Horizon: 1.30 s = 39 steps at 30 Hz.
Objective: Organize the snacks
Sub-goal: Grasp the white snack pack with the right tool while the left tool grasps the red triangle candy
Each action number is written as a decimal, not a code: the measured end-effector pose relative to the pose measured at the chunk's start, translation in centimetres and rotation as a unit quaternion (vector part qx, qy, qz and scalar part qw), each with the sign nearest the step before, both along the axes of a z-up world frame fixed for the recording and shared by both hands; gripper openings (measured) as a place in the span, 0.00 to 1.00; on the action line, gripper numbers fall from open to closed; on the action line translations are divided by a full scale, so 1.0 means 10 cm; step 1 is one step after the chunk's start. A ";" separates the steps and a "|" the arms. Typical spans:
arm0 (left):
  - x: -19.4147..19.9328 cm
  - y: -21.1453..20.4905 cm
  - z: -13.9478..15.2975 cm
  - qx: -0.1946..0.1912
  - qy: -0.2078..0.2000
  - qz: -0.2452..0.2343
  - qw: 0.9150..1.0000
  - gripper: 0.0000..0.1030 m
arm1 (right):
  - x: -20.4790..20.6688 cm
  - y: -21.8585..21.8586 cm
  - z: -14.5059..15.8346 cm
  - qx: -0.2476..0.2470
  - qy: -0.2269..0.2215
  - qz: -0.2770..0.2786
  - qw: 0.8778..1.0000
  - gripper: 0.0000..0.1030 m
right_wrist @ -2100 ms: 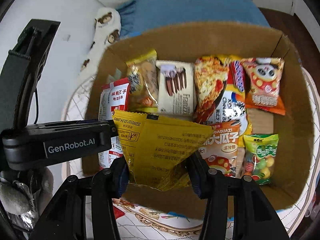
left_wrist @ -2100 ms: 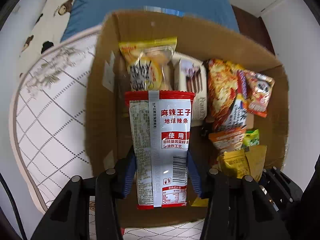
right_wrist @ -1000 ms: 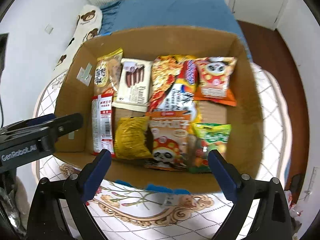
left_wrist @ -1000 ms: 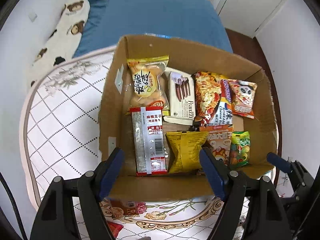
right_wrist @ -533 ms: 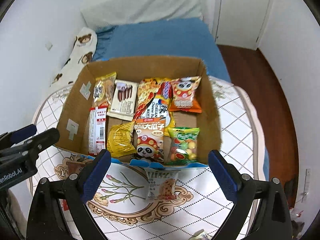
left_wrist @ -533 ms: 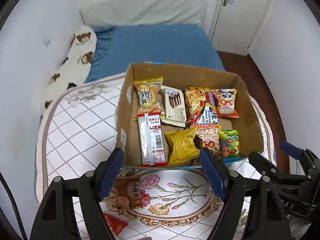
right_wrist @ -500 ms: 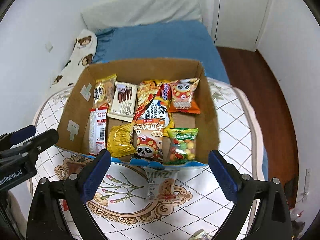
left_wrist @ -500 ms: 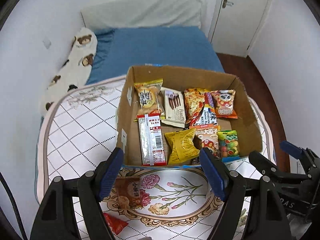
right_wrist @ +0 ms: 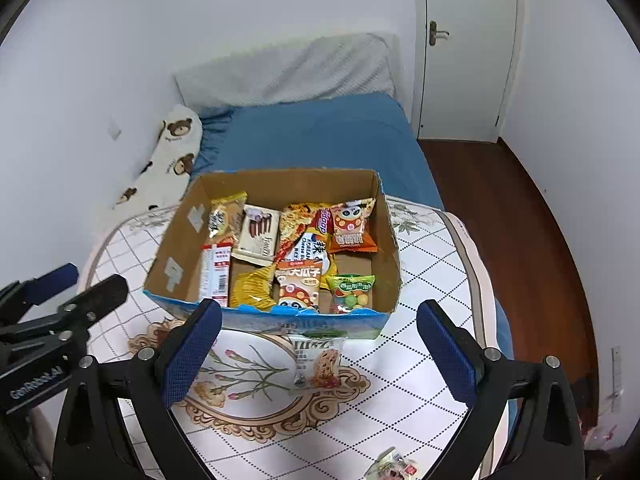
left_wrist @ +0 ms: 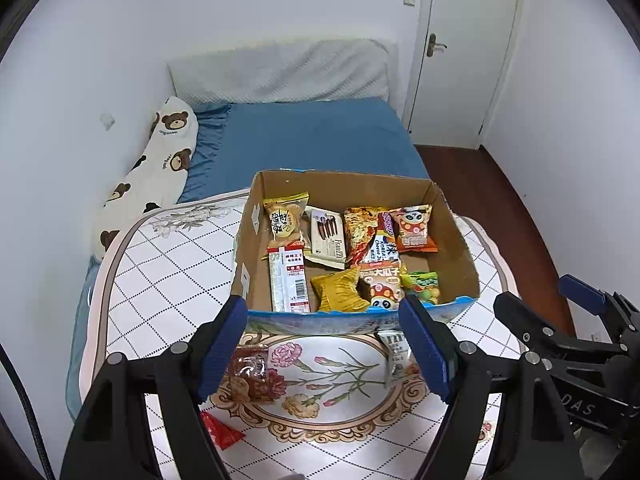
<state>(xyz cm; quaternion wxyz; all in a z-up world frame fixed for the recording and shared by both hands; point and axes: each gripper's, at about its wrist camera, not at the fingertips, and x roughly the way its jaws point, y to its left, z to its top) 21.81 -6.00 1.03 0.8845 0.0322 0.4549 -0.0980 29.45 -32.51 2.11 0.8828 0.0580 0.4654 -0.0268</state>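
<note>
Ahead, snack box [left_wrist: 456,240], left gripper [left_wrist: 324,344] empty, spread wide

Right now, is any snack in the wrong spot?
Yes. A white snack packet, a brown packet and a red wrapper lie on the table, outside the cardboard box that holds the others.

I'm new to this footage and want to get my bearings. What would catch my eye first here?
The open cardboard box packed with bright snack packets, sitting on the patterned quilt. Next, both grippers, left and right, open and empty in front of it. A few packets lie outside the box: a white snack packet just in front and a dark brown one by the left gripper.
</note>
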 end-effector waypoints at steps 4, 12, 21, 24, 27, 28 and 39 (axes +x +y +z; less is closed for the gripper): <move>-0.08 -0.01 0.03 0.001 -0.009 0.013 1.000 0.75 | -0.14 -0.04 0.09 0.012 -0.014 -0.001 1.000 0.97; -0.27 0.03 -0.38 -0.008 0.039 0.048 0.998 0.75 | -0.36 -0.34 -0.19 0.083 0.015 -0.020 0.996 0.97; -0.54 -0.05 -1.41 0.013 0.164 0.028 0.986 0.75 | -1.09 -1.08 -1.54 0.141 0.186 -0.132 0.963 0.97; -0.61 -0.07 -1.69 0.021 0.198 0.011 0.980 0.75 | -1.36 -1.20 -2.04 0.168 0.240 -0.176 0.940 0.97; -0.66 -0.03 -1.88 0.031 0.218 -0.003 0.975 0.75 | -1.56 -1.22 -2.40 0.203 0.264 -0.213 0.919 0.97; -0.68 0.00 -1.92 0.034 0.221 -0.006 0.975 0.75 | -1.59 -1.21 -2.48 0.210 0.267 -0.220 0.914 0.94; -0.74 0.76 -2.05 0.055 0.228 0.014 0.972 0.75 | -1.41 -0.34 -2.53 0.113 0.237 -0.159 0.952 0.54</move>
